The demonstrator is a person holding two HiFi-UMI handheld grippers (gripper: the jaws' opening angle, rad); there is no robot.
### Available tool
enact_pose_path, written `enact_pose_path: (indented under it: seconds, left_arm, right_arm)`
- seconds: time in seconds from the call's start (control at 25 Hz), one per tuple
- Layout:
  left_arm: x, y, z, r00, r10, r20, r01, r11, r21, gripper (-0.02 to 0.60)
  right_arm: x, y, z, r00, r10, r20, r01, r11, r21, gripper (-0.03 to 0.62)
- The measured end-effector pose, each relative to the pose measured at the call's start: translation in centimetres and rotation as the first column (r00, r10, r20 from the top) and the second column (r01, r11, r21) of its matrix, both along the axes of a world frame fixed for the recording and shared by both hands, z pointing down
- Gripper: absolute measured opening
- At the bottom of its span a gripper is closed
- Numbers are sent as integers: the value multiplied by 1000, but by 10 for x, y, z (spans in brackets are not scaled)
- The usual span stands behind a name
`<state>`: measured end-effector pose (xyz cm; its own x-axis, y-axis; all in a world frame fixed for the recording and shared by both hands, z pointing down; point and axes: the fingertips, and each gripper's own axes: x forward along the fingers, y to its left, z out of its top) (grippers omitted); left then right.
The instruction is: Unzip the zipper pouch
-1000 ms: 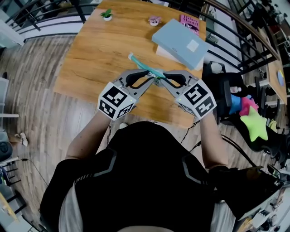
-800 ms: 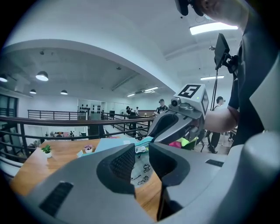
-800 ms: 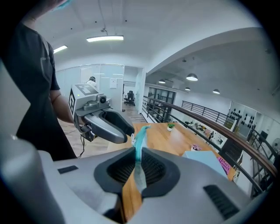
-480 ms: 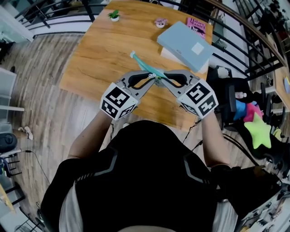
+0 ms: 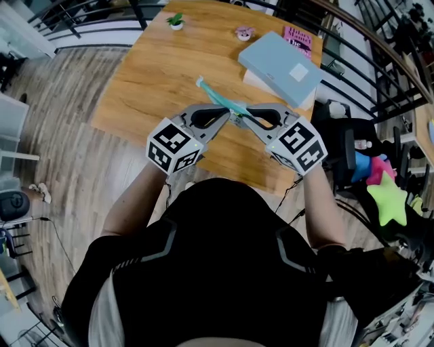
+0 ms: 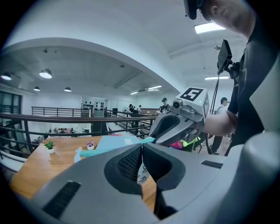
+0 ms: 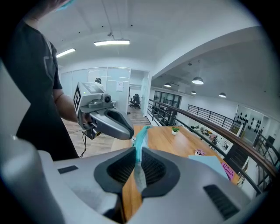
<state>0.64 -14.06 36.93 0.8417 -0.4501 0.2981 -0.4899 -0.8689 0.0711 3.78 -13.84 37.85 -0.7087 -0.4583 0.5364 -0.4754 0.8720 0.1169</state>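
A slim teal zipper pouch hangs in the air above the wooden table, stretched between both grippers. My left gripper has just been closing. Its pads now meet on the near end of the pouch, with the left gripper showing no gap; the zipper pull is too small to make out. My right gripper faces it tip to tip. In the right gripper view the pouch's teal edge is pinched between the pads of the right gripper. The pouch's far end points away over the table.
A grey-blue box lies at the table's far right, with a pink book behind it. A small potted plant and a pink figure stand at the far edge. A chair with bright soft toys is at the right.
Both grippers and the pouch keep their places over the table. The head view has drifted slightly. Nothing else visibly differs from above.
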Motion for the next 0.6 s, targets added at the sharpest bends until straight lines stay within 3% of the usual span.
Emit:
enact_pose_path:
  seconds: [0.6]
  left_arm:
    - [-49, -17, 12, 991, -133, 27, 134, 989, -61, 32]
  right_arm:
    - [-2, 3, 17, 998, -7, 58, 12, 997, -72, 52]
